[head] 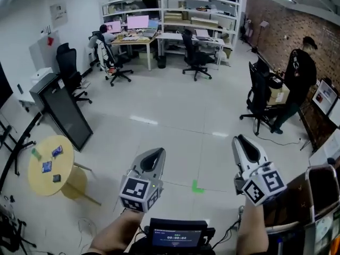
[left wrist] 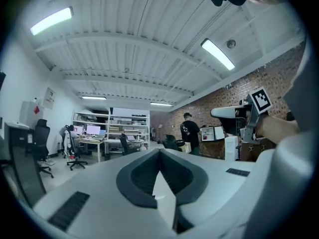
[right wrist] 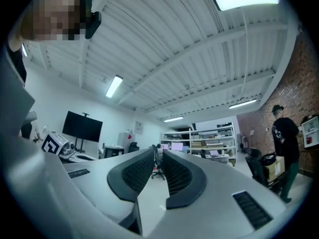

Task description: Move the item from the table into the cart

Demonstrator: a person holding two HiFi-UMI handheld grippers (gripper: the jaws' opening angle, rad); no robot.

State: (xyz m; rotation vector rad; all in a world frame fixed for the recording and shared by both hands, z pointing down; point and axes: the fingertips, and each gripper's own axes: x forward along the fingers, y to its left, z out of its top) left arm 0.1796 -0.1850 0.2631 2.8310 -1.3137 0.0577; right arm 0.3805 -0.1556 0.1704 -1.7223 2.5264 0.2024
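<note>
1. Left hand-held gripper (head: 157, 154): my jaws are clenched together with nothing between them. I hold it level over the floor (head: 175, 121), well apart from the table (head: 37, 184) and to its right in the head view.
2. Right hand-held gripper (head: 242, 141): released, with a narrow gap between the pads. It is empty, and it stands farther from the table than the left one.
3. Table: round and yellow, at the left edge of the head view. Four small things lie on it, each apart from the others: two blue packets (head: 57, 151) (head: 47, 167), a green piece (head: 36, 154) and a dark piece (head: 56, 178). I cannot tell which is the task's item. Neither gripper touches any of them.
4. Cart (head: 319, 193): only part of it shows, at the lower right edge of the head view. It is on the far side from the table, just beyond my right gripper. I cannot make out its contents.
5. Green mark (head: 197, 186): on the floor between the two grippers, right of the table.
6. A person (head: 297, 78) stands by the brick wall (head: 276, 31), far from the table.
</note>
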